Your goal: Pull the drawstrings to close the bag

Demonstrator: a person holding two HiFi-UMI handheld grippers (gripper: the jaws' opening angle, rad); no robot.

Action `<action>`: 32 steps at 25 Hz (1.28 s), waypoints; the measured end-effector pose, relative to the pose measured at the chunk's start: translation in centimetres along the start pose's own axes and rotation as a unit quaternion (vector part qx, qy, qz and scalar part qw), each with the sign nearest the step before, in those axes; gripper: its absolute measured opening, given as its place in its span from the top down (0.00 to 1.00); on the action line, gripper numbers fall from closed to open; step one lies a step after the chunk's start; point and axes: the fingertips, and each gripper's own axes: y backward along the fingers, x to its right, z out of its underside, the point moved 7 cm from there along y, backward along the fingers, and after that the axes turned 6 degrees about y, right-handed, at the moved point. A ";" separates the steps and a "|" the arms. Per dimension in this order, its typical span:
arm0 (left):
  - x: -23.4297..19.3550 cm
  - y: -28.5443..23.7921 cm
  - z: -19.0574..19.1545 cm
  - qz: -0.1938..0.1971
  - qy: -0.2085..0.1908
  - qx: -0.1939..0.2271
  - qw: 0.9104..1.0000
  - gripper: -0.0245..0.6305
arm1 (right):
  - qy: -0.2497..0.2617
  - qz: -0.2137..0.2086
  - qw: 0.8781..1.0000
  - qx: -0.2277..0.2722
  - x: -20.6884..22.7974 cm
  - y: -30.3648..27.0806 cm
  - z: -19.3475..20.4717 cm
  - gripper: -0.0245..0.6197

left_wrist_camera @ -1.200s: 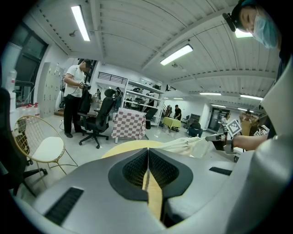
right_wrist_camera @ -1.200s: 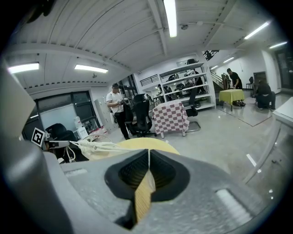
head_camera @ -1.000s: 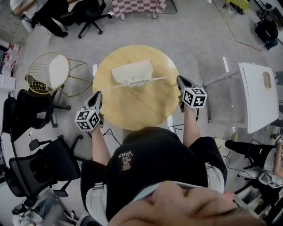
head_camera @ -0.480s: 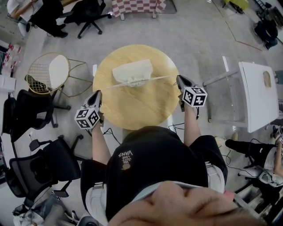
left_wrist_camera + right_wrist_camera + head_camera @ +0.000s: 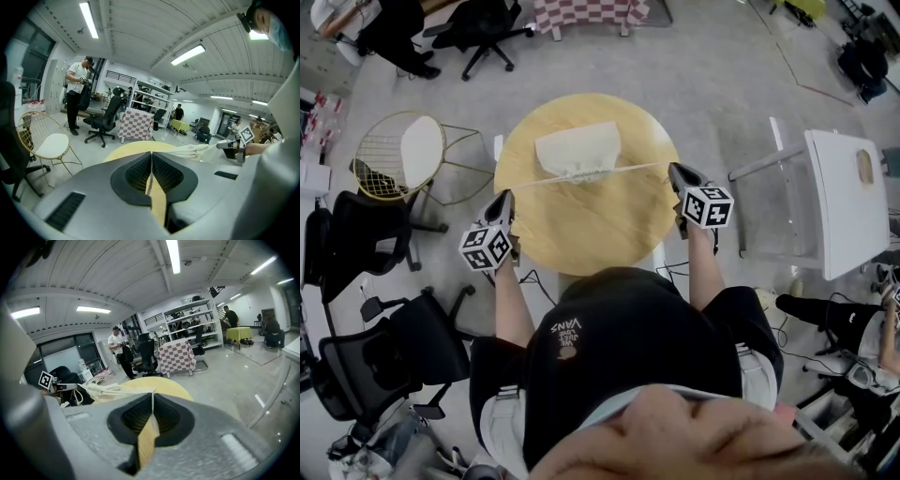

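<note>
I had the left gripper (image 5: pixel 504 199) pinched tight on the drawstring (image 5: pixel 633 171) at the round table's (image 5: pixel 591 234) left edge. At the right edge, the right gripper (image 5: pixel 675 172) had the cord's other end between its jaw tips, and those jaws were opening. The cream bag (image 5: pixel 577 148) lay on the table's far half with its gathered mouth facing near, and the cord ran taut across it.

Head view: steeply down over round table (image 5: pixel 581 225). Gripper views: low, from opposite edges, sharing it.
</note>
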 end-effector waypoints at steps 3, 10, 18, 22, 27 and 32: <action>-0.3 -0.3 0.6 -0.011 0.008 -0.005 1.000 0.94 | -0.002 -0.003 1.000 -0.007 -0.2 -0.4 0.7 0.95; -1.2 -0.5 2.5 -0.034 0.029 -0.013 0.999 0.94 | 0.003 -0.005 1.000 -0.030 -0.7 -1.2 2.4 0.95; -2.1 -0.6 4.8 -0.059 0.059 -0.026 0.996 0.93 | 0.009 -0.010 0.998 -0.057 -1.3 -2.1 4.6 0.95; -2.2 -0.4 5.7 -0.062 0.069 -0.029 0.995 0.93 | 0.007 -0.009 0.998 -0.064 -1.5 -2.1 5.4 0.95; -2.4 -0.7 6.7 -0.071 0.080 -0.026 0.994 0.93 | 0.005 -0.010 0.997 -0.071 -1.5 -2.3 6.3 0.95; -2.1 -0.7 7.7 -0.075 0.078 -0.033 0.994 0.93 | 0.004 -0.004 0.997 -0.081 -1.4 -2.2 7.1 0.95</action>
